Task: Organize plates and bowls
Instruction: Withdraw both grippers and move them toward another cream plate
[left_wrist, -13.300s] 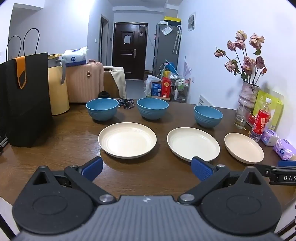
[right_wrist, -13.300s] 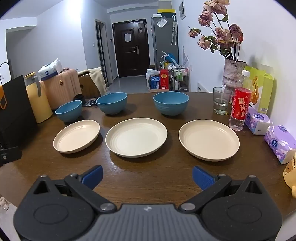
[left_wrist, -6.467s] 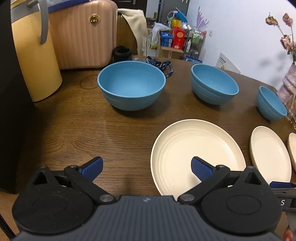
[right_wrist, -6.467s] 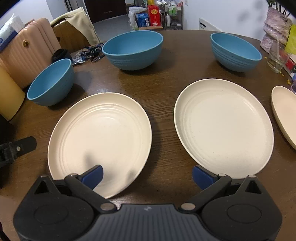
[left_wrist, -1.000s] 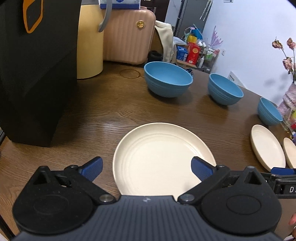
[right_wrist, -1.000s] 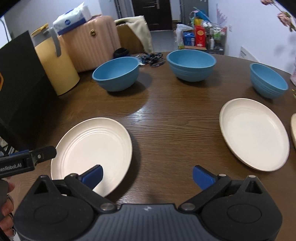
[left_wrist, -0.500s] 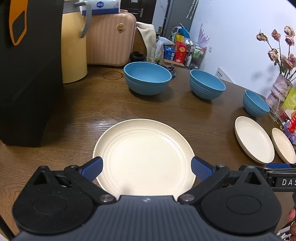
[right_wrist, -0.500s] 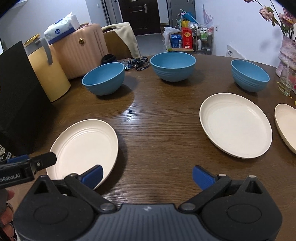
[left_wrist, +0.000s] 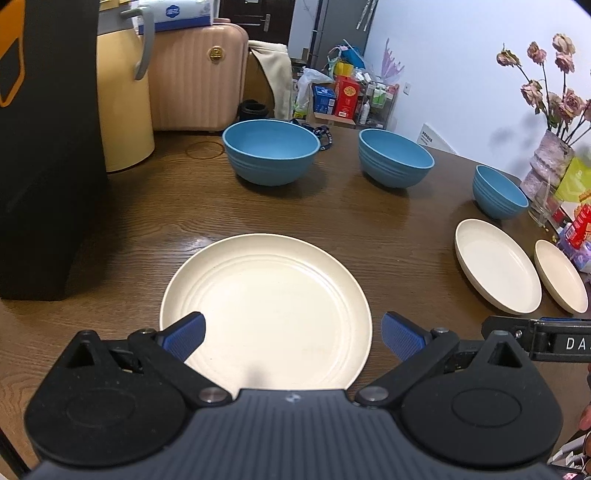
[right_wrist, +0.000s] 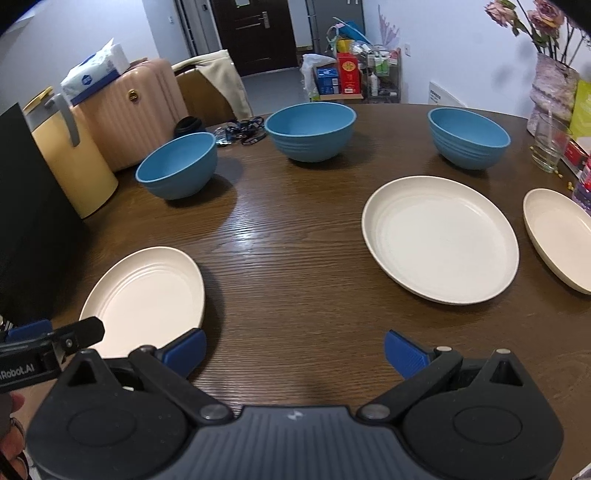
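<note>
while both tongs sit spread wide w/ nothing between the pads, the left gripper (left_wrist: 291, 334) hangs low over the near edge of the big cream plate (left_wrist: 266, 314), one blue pad over its left rim and the other just off its right rim — contact w/ the plate can't be told. the right gripper (right_wrist: 293, 350) hovers over bare wood of the table (right_wrist: 295, 266), jaws apart, its left pad just beside that same plate (right_wrist: 144, 295), which lies at the near left.

further right on the table lie a second cream plate (right_wrist: 439, 236) and, beside it but not touching, a smaller third plate (right_wrist: 561, 236) cut by the frame edge. behind the plates, well apart from each other, stand three blue bowls in a row: the left bowl (right_wrist: 179, 170), the middle bowl (right_wrist: 310, 131) and the right bowl (right_wrist: 469, 136) — all upright and holding nothing that shows.

at the far right edge stand a clear glass (right_wrist: 550, 146) and a vase (right_wrist: 554, 92) w/ dried roses. on the left a black paper bag (left_wrist: 48, 147) stands on the table close to the big plate, w/ a yellow bin (left_wrist: 123, 107) and a pink suitcase (left_wrist: 199, 77) behind it; a tissue pack (right_wrist: 96, 72) rests on the suitcase.
</note>
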